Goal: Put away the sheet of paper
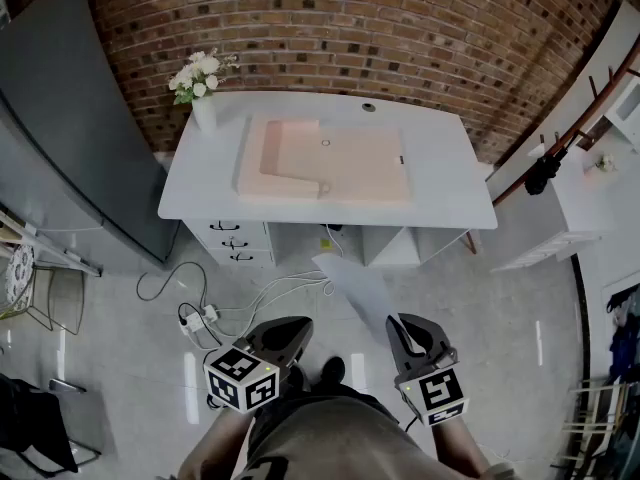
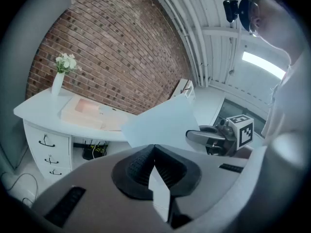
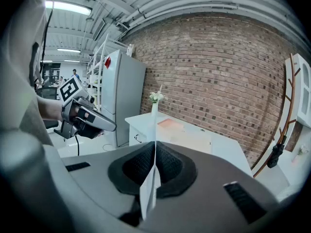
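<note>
A person is standing on the floor [image 1: 480, 308] facing one white counter [image 1: 450, 173] that is sitting against a brick wall [image 1: 400, 28], and is holding two tongs out in front of the body. One sheet of paper [image 1: 360, 286] is hanging in the air between them, over the floor and in front of the counter. The left tongs [image 2: 154, 148] are pressing together on the sheet, with a near strip of it standing pinched between the two dark pads and the rest fanning out ahead. The right tongs [image 3: 154, 147] are likewise clamping closed on the same sheet, which is showing edge-on as a thin white line running up from between the pads. In the head view, each of the tongs is gripping the sheet at its near end, one on either side. On the counter, one pale pink mat [image 1: 360, 168] is lying flat near the middle, with one smaller pink piece [image 1: 290, 146] resting on its left part. One white vase [image 1: 204, 114] of white flowers is standing upright at the far left corner. Three drawers [image 1: 235, 241] are sitting stacked under the counter's left side. One grey fridge [image 1: 60, 118] is standing to the left, and cables [image 1: 250, 303] are trailing across the floor.
</note>
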Motion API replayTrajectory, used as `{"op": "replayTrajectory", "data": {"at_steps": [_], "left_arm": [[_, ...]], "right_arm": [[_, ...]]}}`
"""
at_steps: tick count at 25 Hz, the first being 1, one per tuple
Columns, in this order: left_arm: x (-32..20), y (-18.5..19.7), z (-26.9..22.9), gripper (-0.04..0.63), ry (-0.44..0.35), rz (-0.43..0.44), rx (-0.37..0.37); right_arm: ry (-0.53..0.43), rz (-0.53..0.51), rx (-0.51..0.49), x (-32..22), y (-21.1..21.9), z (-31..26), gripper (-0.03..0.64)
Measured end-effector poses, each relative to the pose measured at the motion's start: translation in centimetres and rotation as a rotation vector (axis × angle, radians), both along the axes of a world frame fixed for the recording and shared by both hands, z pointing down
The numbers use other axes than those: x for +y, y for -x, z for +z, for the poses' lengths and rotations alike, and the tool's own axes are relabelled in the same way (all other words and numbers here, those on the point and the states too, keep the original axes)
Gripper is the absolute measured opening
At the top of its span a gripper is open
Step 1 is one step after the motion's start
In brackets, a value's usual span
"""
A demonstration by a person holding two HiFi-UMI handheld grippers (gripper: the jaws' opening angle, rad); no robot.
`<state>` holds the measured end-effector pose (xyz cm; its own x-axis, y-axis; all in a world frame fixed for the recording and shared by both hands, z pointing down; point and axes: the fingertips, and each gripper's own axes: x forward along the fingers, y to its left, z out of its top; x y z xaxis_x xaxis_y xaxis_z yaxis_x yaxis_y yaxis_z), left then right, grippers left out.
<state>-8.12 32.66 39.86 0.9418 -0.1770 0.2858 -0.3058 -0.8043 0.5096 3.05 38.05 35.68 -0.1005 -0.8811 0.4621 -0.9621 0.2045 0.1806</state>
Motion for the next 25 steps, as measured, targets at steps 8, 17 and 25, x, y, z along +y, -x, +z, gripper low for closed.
{"op": "replayTrajectory", "data": {"at_steps": [8,17,25], "left_arm": [[-0.6,2.8,0.0,0.015,-0.004,0.027,0.021],[0.2,0.7,-0.9,0.015,-0.042,0.107,0.026],[-2.2,-2.9,-1.7,0.015,-0.061,0.053,-0.005]], "right_arm": [[-0.009,0.043,0.022,-0.2,2.3,-0.1,0.023],[-0.012,0.059,-0.023,-0.7,0.9,0.3,0.025],[0.005,0.000,-0.036,-3.6,-3.3,0.6,0.025]]}}
